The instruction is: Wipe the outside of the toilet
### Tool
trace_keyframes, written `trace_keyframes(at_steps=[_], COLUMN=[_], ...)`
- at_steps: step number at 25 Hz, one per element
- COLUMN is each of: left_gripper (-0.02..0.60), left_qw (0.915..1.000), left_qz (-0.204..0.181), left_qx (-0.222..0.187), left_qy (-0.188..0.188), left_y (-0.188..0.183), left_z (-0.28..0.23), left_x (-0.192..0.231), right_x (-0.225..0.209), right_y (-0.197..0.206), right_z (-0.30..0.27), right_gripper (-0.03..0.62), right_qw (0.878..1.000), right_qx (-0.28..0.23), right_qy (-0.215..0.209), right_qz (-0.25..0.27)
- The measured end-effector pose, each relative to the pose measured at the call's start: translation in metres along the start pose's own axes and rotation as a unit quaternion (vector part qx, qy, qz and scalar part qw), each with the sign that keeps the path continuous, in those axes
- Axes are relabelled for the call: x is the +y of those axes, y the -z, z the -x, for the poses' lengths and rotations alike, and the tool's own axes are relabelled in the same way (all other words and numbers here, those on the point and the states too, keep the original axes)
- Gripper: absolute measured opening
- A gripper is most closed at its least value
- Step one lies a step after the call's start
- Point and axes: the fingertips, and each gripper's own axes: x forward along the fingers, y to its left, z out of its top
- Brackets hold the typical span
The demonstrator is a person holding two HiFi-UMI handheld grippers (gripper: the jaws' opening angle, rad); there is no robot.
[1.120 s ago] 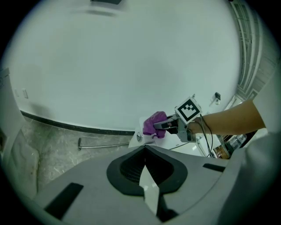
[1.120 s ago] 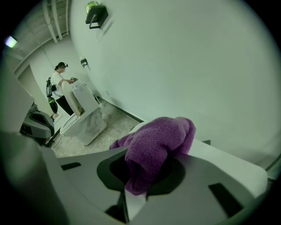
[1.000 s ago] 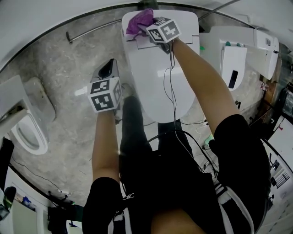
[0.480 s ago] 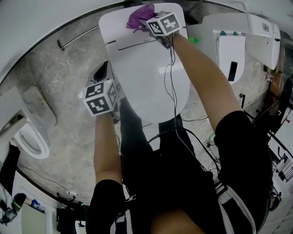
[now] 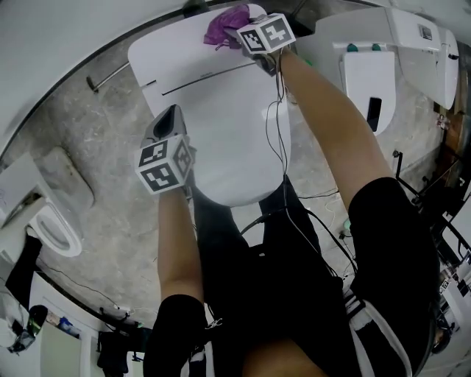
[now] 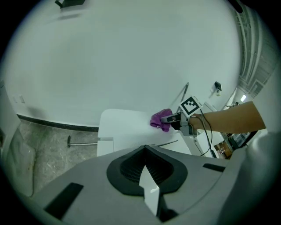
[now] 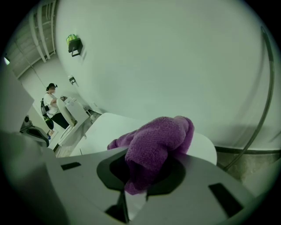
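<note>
Dragging purple cloth (image 5: 225,22) rightward across toilet tank (image 5: 169,62), right gripper (image 5: 238,32) clamped.

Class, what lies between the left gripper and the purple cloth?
Head view: only bare white toilet top separates left gripper from purple cloth.

The toilet (image 5: 221,125) stands in the middle, with its back end at the wall (image 5: 59,44). The cloth (image 5: 224,26) sits on top of that back end, between the jaws of the right gripper (image 5: 239,35). The left gripper (image 5: 171,116) is over the toilet's left edge, nearer the person. A second toilet (image 5: 368,81) stands to the right. A bowl (image 5: 48,221) sits far off to the left. A bar (image 5: 110,74) lies low by the wall, left of the toilet.
</note>
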Motion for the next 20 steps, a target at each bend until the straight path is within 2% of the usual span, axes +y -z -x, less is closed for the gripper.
trace_keyframes(at_steps=[7, 13, 16, 18, 20], left_gripper=[-0.003, -0.003, -0.003, -0.003, -0.003], left_qw=[0.9999, 0.9995, 0.9997, 0.9996, 0.9995], left_qz=[-0.004, 0.024, 0.013, 0.003, -0.007], left_qx=[0.008, 0.010, 0.017, 0.023, 0.028], left_qy=[-0.008, -0.016, -0.015, -0.014, -0.015], left_y=[-0.002, 0.002, 0.003, 0.004, 0.004], left_z=[-0.019, -0.044, -0.056, -0.064, -0.073], left_x=[-0.052, -0.094, -0.112, -0.122, -0.131], right_x=[-0.043, -0.083, -0.102, -0.114, -0.126], right_y=[0.013, 0.030, 0.037, 0.045, 0.057], right_z=[0.026, 0.047, 0.060, 0.069, 0.075], right_gripper=[0.066, 0.066, 0.066, 0.066, 0.066], right_qw=[1.000, 0.999, 0.998, 0.999, 0.999], right_qx=[-0.012, -0.025, -0.031, -0.030, -0.020], right_qy=[-0.016, -0.027, -0.035, -0.041, -0.041], right_qz=[-0.009, -0.021, -0.030, -0.015, 0.022])
